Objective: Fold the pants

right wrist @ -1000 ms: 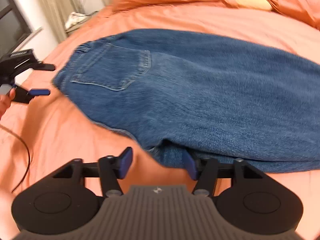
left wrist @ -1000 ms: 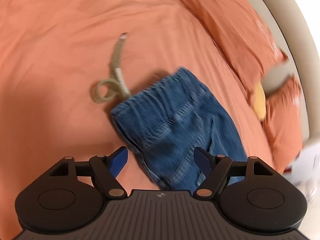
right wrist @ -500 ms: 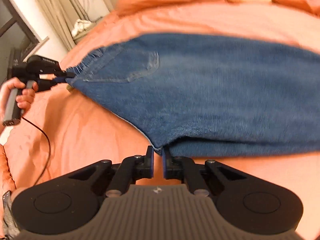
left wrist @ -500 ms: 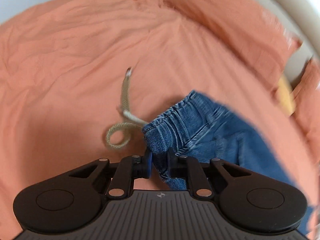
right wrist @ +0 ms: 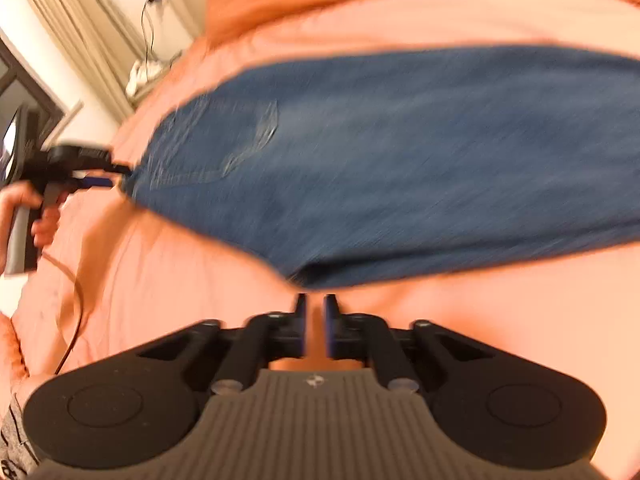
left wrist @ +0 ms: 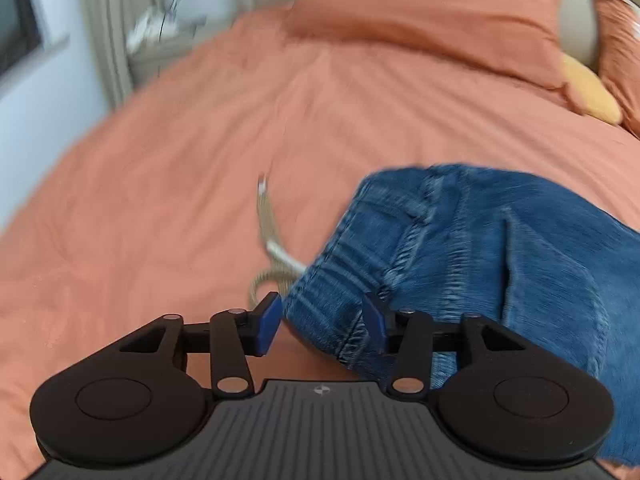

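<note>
Left wrist view: the left gripper (left wrist: 322, 322) has its 2 blue fingers (left wrist: 267, 325) spread apart, with the waistband corner of the blue jeans (left wrist: 480, 256) lying between them, and a beige drawstring (left wrist: 272, 236) trails from it onto the orange bedspread (left wrist: 180, 184). Orange pillows (left wrist: 432, 16) and a yellow cushion (left wrist: 588, 92) sit at the headboard. Right wrist view: the right gripper (right wrist: 315, 316) is nearly closed, its tips at the jeans' (right wrist: 400, 160) lower edge; blur hides whether they pinch cloth. The jeans lie spread across the bed.
</note>
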### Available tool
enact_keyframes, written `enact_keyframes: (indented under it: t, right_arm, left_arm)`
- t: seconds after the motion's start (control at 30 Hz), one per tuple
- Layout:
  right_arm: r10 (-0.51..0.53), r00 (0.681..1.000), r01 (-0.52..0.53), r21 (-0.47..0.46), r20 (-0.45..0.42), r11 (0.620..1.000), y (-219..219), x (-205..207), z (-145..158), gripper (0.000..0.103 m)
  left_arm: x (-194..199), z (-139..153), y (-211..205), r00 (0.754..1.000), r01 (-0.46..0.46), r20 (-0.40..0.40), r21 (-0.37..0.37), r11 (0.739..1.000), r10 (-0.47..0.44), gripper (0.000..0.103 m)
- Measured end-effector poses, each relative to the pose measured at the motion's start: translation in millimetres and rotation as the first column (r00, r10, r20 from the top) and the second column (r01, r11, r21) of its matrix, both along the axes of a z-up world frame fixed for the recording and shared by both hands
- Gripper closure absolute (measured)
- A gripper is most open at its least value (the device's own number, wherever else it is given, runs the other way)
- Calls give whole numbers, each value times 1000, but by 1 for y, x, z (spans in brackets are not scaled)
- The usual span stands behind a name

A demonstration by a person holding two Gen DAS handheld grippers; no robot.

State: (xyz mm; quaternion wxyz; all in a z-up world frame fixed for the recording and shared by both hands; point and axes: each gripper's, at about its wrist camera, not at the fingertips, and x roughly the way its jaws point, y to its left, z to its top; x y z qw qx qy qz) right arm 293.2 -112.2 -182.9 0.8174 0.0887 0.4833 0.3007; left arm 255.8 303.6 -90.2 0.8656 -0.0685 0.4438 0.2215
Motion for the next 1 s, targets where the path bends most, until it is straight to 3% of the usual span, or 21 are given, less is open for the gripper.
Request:
enact_keyframes:
  t: [0.03,0.1,0.2,0.3,0.43,0.53,0.63,0.77,0.87,1.0]
  right_arm:
    - [-25,999,25,-6,24,1000,-15,2,8,70]
    - [-80,995,81,-16,58,997,-50,10,23,68]
    - [-194,978,197,-27,79,980,-116,23,42,54]
    - [-335,939,339,-49,74,940,-193,35,57,57]
    - [-518,851,524,-77,90,848,-294,54,65,61]
    - [-622,775,632,-119,111,766,-363,72,66,61]
    - [-700,711,703,-105,68,703,-423,95,59,61]
    - [-781,625,780,-53,5,624,-473,132,40,61]
    - [-813,579,812,-42,-62,582,-492,157,16,63]
    - [-830,544,836,-2,-123,549,-504,172,-12,85]
  left_arm:
    - [-1,6,-7,1000,21,7,11,1000,-21,46]
    - [0,17,-24,998,57,16,6,998,-57,46]
    - [8,26,-51,994,111,18,-15,994,-110,46]
    - [19,24,-82,983,182,21,-38,982,-182,46]
    - [35,14,-123,970,243,9,-25,970,-243,57]
    - [48,3,-149,952,299,-59,-40,953,-301,67]
    - [55,-5,-172,925,361,-117,-32,932,-362,68]
    - [65,-20,-191,887,415,-203,-48,909,-416,68]
    - [71,-32,-201,867,435,-250,-41,900,-430,69]
    - [77,-45,-202,858,433,-287,-45,900,-427,68]
